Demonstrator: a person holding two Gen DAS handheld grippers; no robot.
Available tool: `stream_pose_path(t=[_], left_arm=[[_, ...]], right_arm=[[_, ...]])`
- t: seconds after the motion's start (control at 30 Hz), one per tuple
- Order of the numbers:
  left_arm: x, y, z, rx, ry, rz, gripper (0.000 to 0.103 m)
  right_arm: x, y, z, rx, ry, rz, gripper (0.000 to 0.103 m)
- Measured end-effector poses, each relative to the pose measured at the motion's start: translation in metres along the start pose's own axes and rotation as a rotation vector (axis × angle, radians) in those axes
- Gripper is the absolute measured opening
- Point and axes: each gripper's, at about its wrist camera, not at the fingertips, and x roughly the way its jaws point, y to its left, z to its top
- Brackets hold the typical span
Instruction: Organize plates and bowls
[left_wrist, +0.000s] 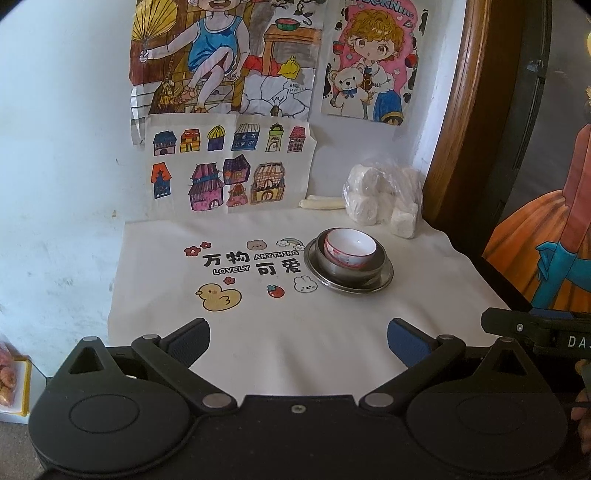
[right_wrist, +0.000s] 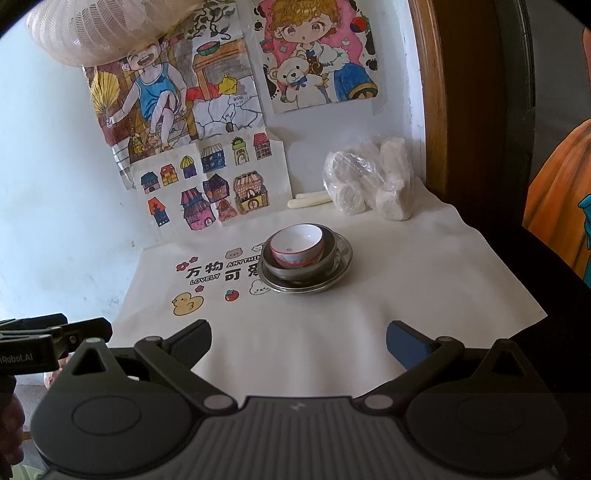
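With both tools held back at the near edge of the printed white cloth (left_wrist: 280, 332), neither one grips anything: the left gripper (left_wrist: 298, 341) has its jaws spread wide and bare, and the right gripper (right_wrist: 298, 343) stands the same way (blue pads facing an empty gap). Farther in, right of the duck print, the dishes are already nested: a pink-patterned ceramic bowl (left_wrist: 350, 246) sits inside a steel bowl (left_wrist: 332, 264), which rests on a steel plate (left_wrist: 380, 282).

The stack appears complete, so the step in hand is judged to be either a withdrawal or a tidying of the stack. If adjustment is needed, approach low and level, close one pair of jaws on the plate rim only, and slide rather than lift; the ceramic bowl sits tilted toward the left and could rock.

Behind the stack, near the wall, lies a clear bag of white rolls (right_wrist: 364, 184), well apart from the dishes. Keep clear of it.
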Motion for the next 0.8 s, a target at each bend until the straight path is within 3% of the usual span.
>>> stream_pose_path(t=[0.8], left_arm=[[0.0056,0.0033,-0.0015,0.003,0.014,-0.013,0.102]], right_arm=[[0.0057,-0.0017,-0.0001,0.001,0.009,0.000,0.103]])
